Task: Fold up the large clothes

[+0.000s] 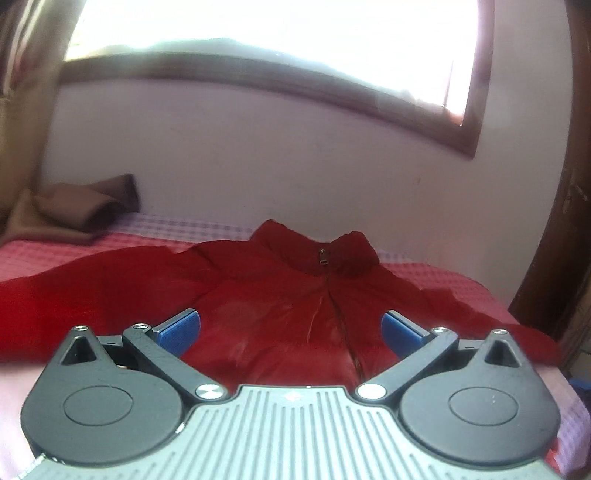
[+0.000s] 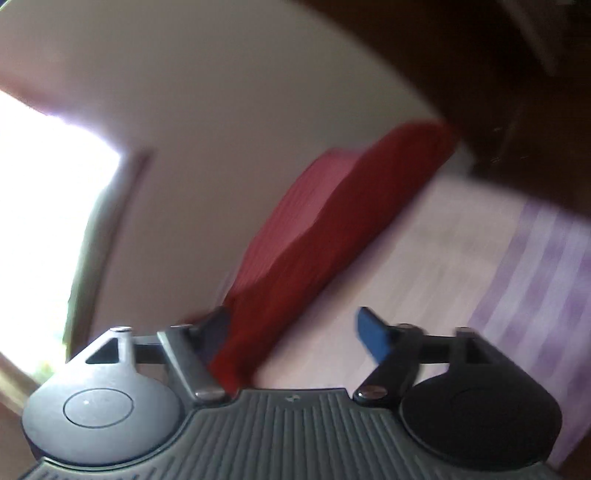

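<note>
Sunlight from the window is flooding the wall above a bed where a red jacket is lying spread flat, zipped, collar toward the wall. Left gripper is hovering over its hem, jaws spread wide and holding nothing; right gripper, in a blurred view, is showing jaws wide beside the jacket's edge.

Your bed, in pink checked cover, carries the red jacket centrally and a brown blanket far left.

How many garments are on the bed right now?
1: a red jacket spread front-up across the bed, zipper closed. The brown bundle at the far left corner may be a blanket; unclear.
</note>
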`<control>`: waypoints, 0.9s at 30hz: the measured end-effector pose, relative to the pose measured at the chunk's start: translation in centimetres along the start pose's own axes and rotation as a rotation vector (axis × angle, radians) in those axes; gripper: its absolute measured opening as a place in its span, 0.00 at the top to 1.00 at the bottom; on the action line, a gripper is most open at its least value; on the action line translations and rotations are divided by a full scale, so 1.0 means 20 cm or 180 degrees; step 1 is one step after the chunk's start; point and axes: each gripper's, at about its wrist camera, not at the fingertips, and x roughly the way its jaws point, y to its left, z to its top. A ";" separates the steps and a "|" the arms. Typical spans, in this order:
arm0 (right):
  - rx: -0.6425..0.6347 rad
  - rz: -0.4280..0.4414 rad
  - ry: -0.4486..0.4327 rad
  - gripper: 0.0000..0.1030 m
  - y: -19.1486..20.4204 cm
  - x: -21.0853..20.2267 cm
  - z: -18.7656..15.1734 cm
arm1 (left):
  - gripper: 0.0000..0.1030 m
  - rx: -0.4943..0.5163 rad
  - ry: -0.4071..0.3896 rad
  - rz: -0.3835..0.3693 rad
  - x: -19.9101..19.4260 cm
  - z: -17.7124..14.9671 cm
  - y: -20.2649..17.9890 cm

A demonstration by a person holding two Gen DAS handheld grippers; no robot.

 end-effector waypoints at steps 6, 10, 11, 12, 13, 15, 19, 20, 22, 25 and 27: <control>0.0521 -0.0198 -0.0285 0.22 -0.20 0.19 0.20 | 0.02 0.0083 0.0376 0.0327 0.42 -0.13 0.04; 0.0532 -0.0110 -0.0308 0.24 -0.21 0.28 0.26 | 0.01 0.0041 0.0569 0.0373 0.50 -0.24 0.07; 0.0557 -0.0094 -0.0316 0.24 -0.22 0.32 0.27 | 0.00 0.0040 0.0518 0.0352 0.48 -0.24 0.07; 0.0555 -0.0087 -0.0345 0.24 -0.22 0.34 0.27 | 0.00 0.0060 0.0487 0.0333 0.46 -0.24 0.07; 0.0524 -0.0105 -0.0376 0.24 -0.21 0.36 0.27 | 0.00 0.0073 0.0481 0.0335 0.45 -0.25 0.06; 0.0458 -0.0163 -0.0411 0.23 -0.19 0.40 0.27 | 0.00 0.0093 0.0470 0.0338 0.45 -0.26 0.06; 0.0531 -0.0265 -0.0602 0.23 -0.20 0.44 0.24 | 0.00 0.0068 0.0472 0.0314 0.46 -0.25 0.07; 0.0689 -0.0303 -0.0738 0.23 -0.22 0.42 0.23 | 0.00 0.0053 0.0473 0.0306 0.46 -0.25 0.07; 0.0851 -0.0193 -0.0907 0.20 -0.23 0.38 0.22 | 0.00 0.0014 0.0474 0.0292 0.46 -0.26 0.07; 0.0850 -0.0352 -0.0952 0.22 -0.29 0.34 0.26 | 0.00 -0.0032 0.0486 0.0261 0.47 -0.25 0.09; 0.0831 -0.0346 -0.0853 0.21 -0.32 0.34 0.31 | 0.00 -0.0058 0.0488 0.0246 0.47 -0.25 0.09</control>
